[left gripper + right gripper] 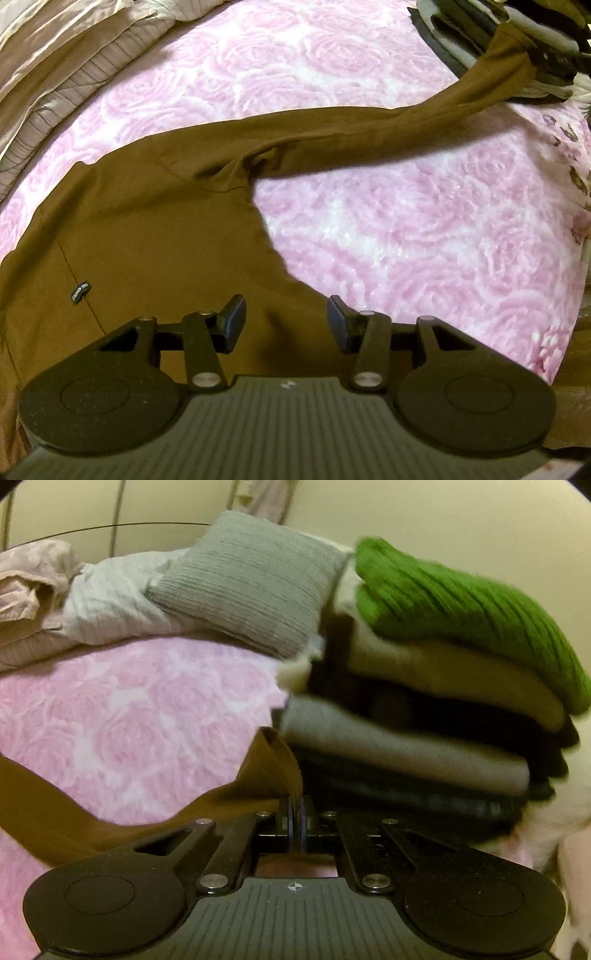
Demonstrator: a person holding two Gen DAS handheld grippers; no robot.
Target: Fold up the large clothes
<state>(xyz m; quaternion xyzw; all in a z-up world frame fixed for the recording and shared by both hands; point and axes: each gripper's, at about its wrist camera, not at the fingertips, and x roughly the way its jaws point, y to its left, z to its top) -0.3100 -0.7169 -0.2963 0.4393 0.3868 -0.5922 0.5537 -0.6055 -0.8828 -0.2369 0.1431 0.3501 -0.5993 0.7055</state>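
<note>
A large brown long-sleeved garment (147,229) lies spread on the pink rose-patterned bedspread (406,236). My left gripper (286,315) hovers open just above the garment's body near its right side edge, with nothing between the fingers. One brown sleeve (424,114) stretches up and to the right, lifted off the bed. In the right wrist view my right gripper (296,803) is shut on that sleeve's cuff end (273,768), and the sleeve trails down to the left. The right gripper (550,55) shows far off at the sleeve's end in the left wrist view.
A stack of folded clothes (424,738), topped by a green knit (461,609), stands close in front of the right gripper. A grey pillow (251,579) and crumpled bedding (107,598) lie at the bed's head. Striped beige bedding (55,74) lies at the far left.
</note>
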